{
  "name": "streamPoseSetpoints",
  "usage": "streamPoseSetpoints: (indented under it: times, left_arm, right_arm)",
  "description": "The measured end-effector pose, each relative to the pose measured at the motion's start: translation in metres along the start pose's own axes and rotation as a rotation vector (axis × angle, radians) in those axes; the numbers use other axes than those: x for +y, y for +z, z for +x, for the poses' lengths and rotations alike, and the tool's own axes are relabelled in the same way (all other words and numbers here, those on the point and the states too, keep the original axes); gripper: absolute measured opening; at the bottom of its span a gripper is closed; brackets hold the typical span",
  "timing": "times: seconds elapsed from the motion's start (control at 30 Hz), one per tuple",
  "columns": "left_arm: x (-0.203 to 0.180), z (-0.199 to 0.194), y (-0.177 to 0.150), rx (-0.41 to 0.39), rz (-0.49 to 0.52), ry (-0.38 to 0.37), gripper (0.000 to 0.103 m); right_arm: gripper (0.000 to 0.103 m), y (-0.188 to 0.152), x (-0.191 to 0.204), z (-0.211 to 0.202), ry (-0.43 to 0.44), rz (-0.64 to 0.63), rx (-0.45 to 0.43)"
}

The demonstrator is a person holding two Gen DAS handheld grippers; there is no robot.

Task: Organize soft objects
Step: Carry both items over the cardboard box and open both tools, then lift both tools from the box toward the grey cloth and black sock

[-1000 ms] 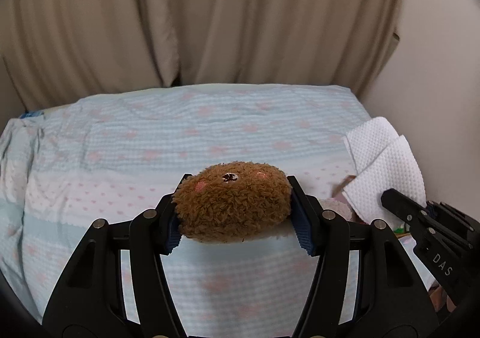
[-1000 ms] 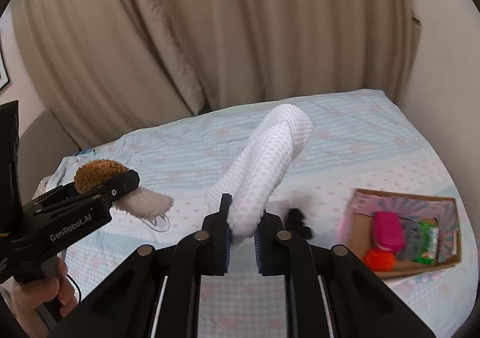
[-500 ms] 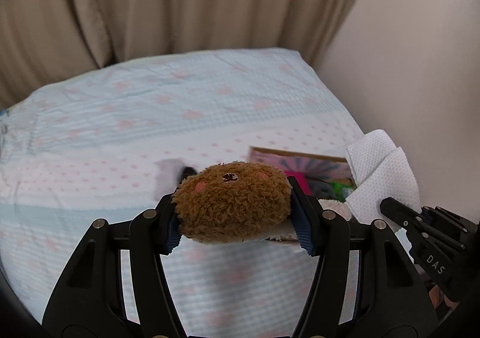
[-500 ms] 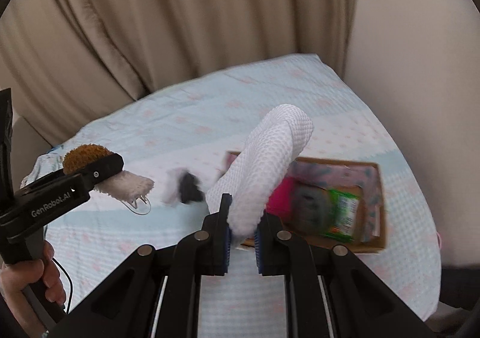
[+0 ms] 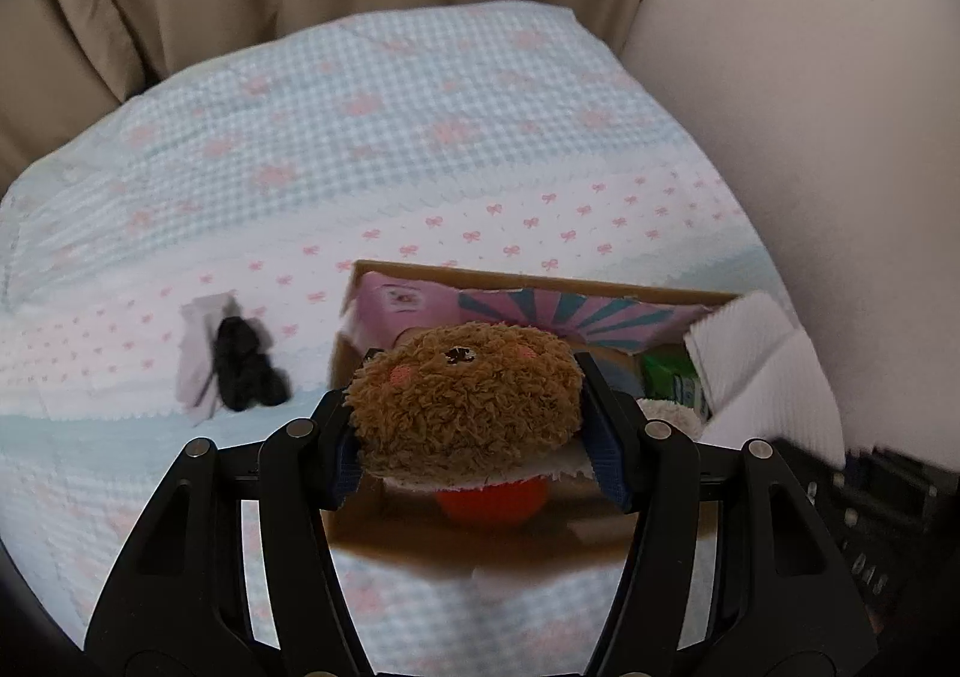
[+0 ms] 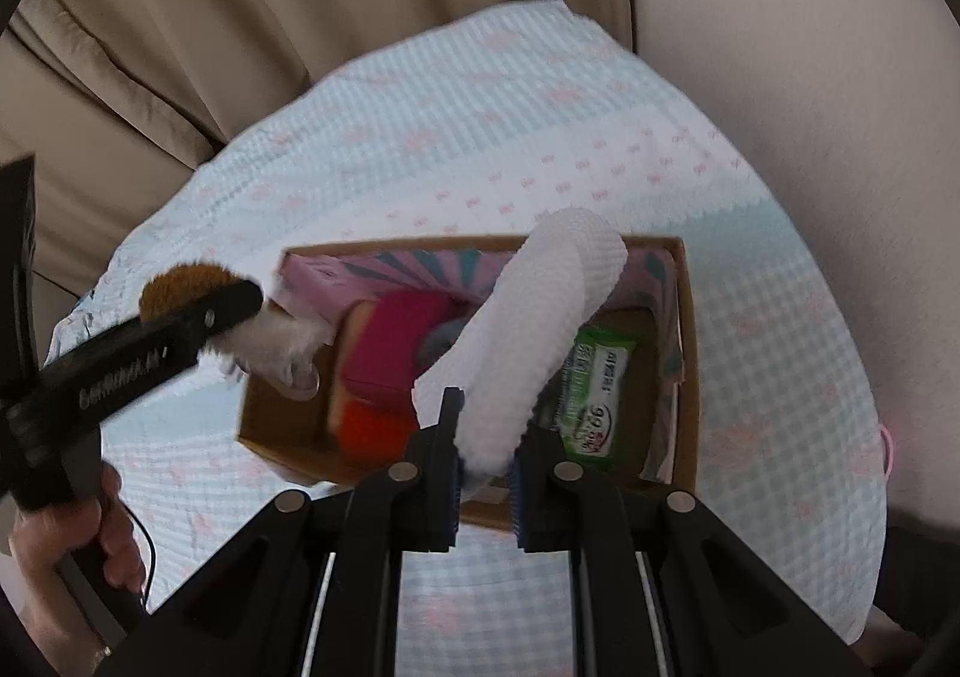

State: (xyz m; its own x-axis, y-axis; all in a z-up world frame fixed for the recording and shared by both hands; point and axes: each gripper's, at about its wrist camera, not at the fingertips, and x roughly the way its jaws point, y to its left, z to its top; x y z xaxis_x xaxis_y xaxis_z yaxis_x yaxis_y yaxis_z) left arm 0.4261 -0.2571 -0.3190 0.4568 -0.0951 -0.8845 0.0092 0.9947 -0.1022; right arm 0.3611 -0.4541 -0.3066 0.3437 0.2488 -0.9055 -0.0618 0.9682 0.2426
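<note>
Brown and shaggy, the plush toy (image 5: 465, 392) fills the centre of the left wrist view, with two pink cheek patches, a small dark nose and a white fleecy underside. The left gripper (image 5: 474, 428) has its fingers closed on the toy's sides and holds it above the near left part of the cardboard box (image 5: 600, 281). At the left of that frame a black soft object (image 5: 246, 365) lies on the bedspread (image 5: 360, 137) against a pale flat piece (image 5: 201, 353), apart from the box. Below the toy an orange-red ball (image 5: 492, 503) shows inside the box, and at the right edge the white waffle cloth (image 5: 762, 371) rises over the box's far right corner.

In the right wrist view the left gripper (image 6: 180, 329) enters from the left edge, held by a hand (image 6: 72, 545) at the lower left, with the plush toy (image 6: 180, 287) over the left end of the cardboard box (image 6: 687, 353). The box sits mid-frame on the pale blue checked bedspread (image 6: 480, 137) and holds a pink patterned lining or carton (image 6: 336, 281) along its upper side, a magenta object (image 6: 396, 347), the orange-red ball (image 6: 369, 428) in the lower left, and a green wipes packet (image 6: 594, 395) to the right. The right gripper (image 6: 485, 467) at the bottom centre pinches the white waffle cloth (image 6: 534, 323) between closed fingers; the cloth stands up in a curved roll above the middle of the box.
</note>
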Motion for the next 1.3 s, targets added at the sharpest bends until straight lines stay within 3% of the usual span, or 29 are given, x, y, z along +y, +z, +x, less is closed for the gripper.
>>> streamPoseSetpoints:
  times: [0.3,0.37,0.43,0.47,0.5,0.53,1.03,1.3]
  left_arm:
    - [-0.017,0.051,0.016,0.074,0.018,0.048,0.059]
    - [-0.021,0.058,0.018,0.086,0.041,0.064,0.071]
    - [-0.024,0.063,0.02,0.108,0.049,0.053,0.084]
    - [-0.024,0.065,0.019,0.115,0.048,0.048,0.097]
    - [-0.024,0.065,0.019,0.119,0.048,0.053,0.103]
    - [-0.024,0.065,0.019,0.122,0.046,0.063,0.103]
    - [-0.013,0.034,0.003,0.134,0.035,0.055,0.103]
    - [-0.008,-0.022,0.0,0.052,0.044,0.029,0.103]
  right_arm:
    - [0.012,-0.001,-0.017,0.038,0.015,-0.009,0.091]
    - [0.013,0.001,-0.016,0.048,0.005,-0.032,0.114]
    - [0.028,-0.001,-0.014,0.054,-0.005,-0.052,0.123]
    - [0.056,-0.003,-0.014,0.055,-0.006,-0.059,0.115]
    - [0.091,-0.004,-0.014,0.055,0.0,-0.059,0.107]
    - [0.102,-0.005,-0.015,0.053,0.013,-0.055,0.093]
    - [0.103,-0.011,-0.01,0.03,-0.005,-0.061,0.022]
    - [0.103,-0.011,0.005,-0.009,-0.026,-0.085,-0.043]
